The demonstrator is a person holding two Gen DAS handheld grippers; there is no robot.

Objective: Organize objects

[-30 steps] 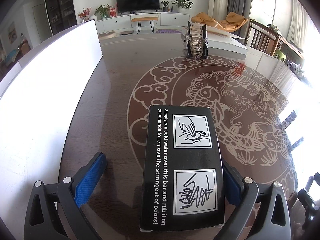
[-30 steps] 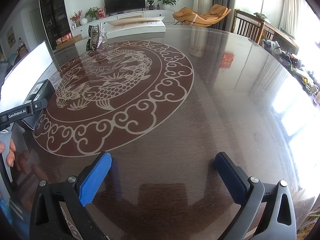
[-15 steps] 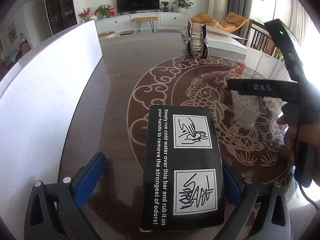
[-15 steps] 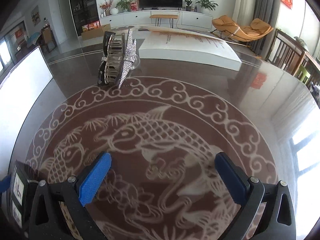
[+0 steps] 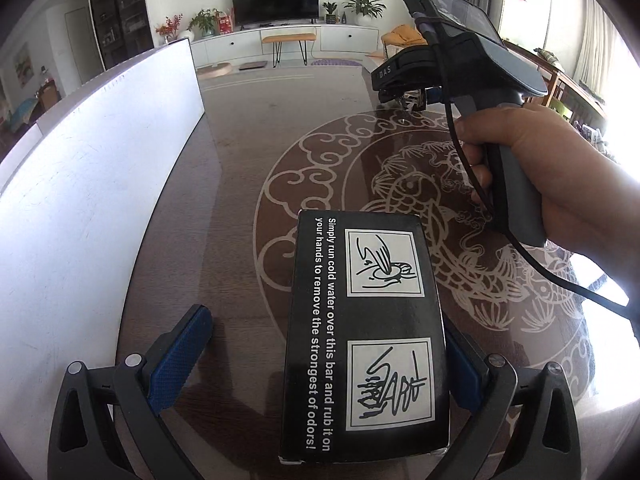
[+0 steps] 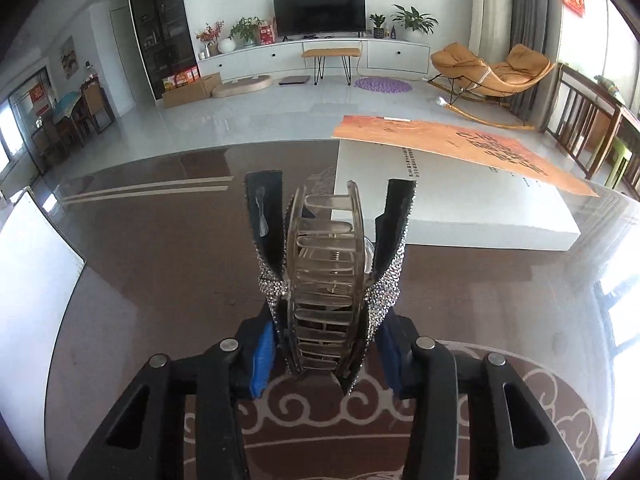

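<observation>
A black box with white text and hand-washing drawings point(image 5: 366, 336) lies on the dark table between my left gripper's fingers point(image 5: 324, 356). The jaws stand wide open; the right pad point(image 5: 460, 368) is beside the box and the left pad point(image 5: 180, 352) is well apart from it. My right gripper point(image 6: 326, 356) is shut on a rhinestone hair claw clip point(image 6: 326, 276) at the table's far side. The right gripper's body and the hand holding it show in the left wrist view point(image 5: 472, 80).
A white board point(image 5: 80, 208) stands along the table's left edge. A large white flat box with an orange sheet on top point(image 6: 452, 196) lies at the far right behind the clip. The table has a carp inlay point(image 5: 420, 200).
My right gripper moved across the table to the hair claw clip and closed its fingers on it. My left gripper and the black box have not moved.
</observation>
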